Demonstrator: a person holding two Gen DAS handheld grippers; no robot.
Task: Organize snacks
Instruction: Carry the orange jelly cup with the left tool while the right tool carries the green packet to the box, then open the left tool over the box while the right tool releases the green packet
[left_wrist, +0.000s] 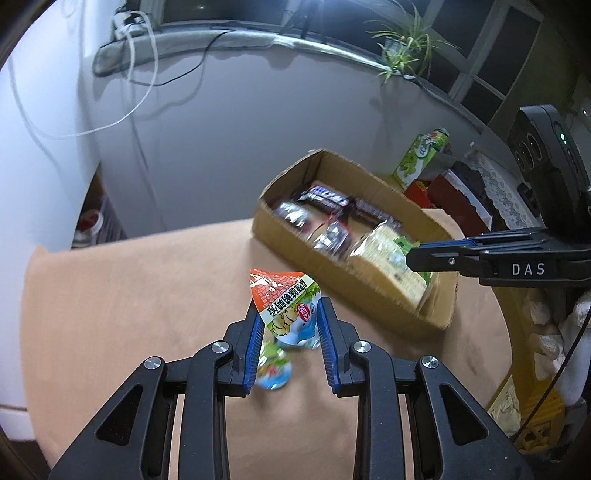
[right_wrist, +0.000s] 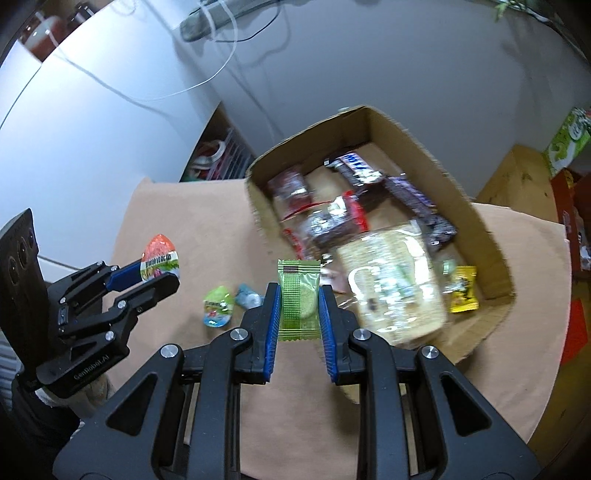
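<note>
Here, both grippers hold snacks above the tan surface (right_wrist: 155, 229).

Left gripper (left_wrist: 288, 317) jaws pinch a jelly cup (left_wrist: 286, 299); right gripper (right_wrist: 298, 299) jaws pinch a green wafer packet (right_wrist: 297, 295). Motion blur smears the wrappers in the cardboard box (right_wrist: 480, 236). Two small cups (right_wrist: 218, 306) lie loose, labels unreadable.

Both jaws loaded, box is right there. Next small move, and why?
Probably carry the right gripper forward over the cardboard box and drop the green packet: it is clamped between the jaws, off the table, and the box lies just ahead.
</note>
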